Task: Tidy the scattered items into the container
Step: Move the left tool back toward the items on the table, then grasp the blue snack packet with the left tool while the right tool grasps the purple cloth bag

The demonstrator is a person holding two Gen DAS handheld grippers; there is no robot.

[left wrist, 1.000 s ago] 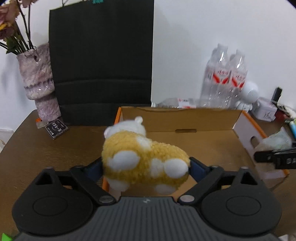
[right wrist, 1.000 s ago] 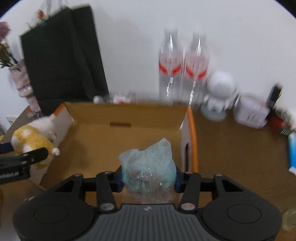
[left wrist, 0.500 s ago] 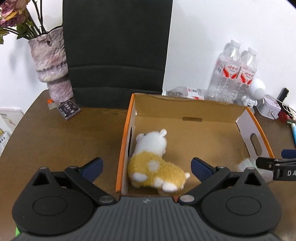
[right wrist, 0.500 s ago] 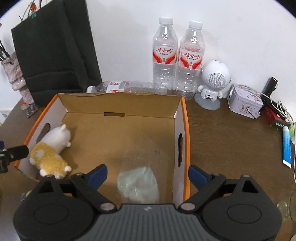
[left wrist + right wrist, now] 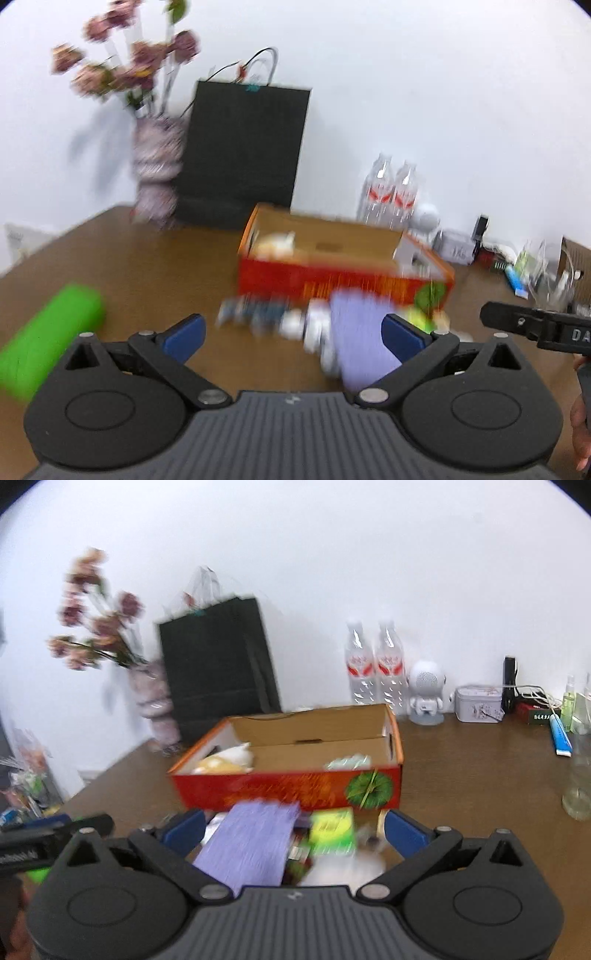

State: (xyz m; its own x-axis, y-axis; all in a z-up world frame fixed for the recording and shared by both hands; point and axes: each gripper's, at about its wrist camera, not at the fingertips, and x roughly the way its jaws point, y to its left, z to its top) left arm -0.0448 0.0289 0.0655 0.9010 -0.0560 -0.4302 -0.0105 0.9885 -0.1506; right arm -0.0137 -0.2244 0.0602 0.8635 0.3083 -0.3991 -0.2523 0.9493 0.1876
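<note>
From my left camera I see a green cylinder (image 5: pixel 48 343) lying on the brown table (image 5: pixel 155 258) at the near left, outside my left gripper (image 5: pixel 293 334), whose blue-padded fingers (image 5: pixel 184 332) stand wide apart with nothing between them touching either pad. Between and just beyond those fingers lie blurred scattered items: a white-and-blue bottle-like thing (image 5: pixel 280 321) and a purple packet (image 5: pixel 360 343), both on the table just in front of the cardboard box (image 5: pixel 343 284). The plush toy (image 5: pixel 277 243) lies inside the box at its left end.

In the right camera my right gripper (image 5: pixel 293 830) is likewise spread wide and holds nothing; the purple packet (image 5: pixel 251 845) lies between its fingers (image 5: pixel 402 830), nearer the left one, with a yellow-green pack (image 5: pixel 330 830) and a white fuzzy item (image 5: pixel 351 864) to its right. Beyond them stands the box (image 5: pixel 291 790), its red printed side facing me, the plush toy (image 5: pixel 229 760) at its left end and the pale green plastic bag (image 5: pixel 349 762) at its right.

Half a second ago both cameras looked down into the box from close above; both grippers have since pulled back to the near side and now face the box's front wall, with toy and bag left inside. Both frames are motion-blurred.

Each gripper points roughly level, toward the far wall. The right gripper's tip (image 5: pixel 532 325) shows at the right edge of the left view
</note>
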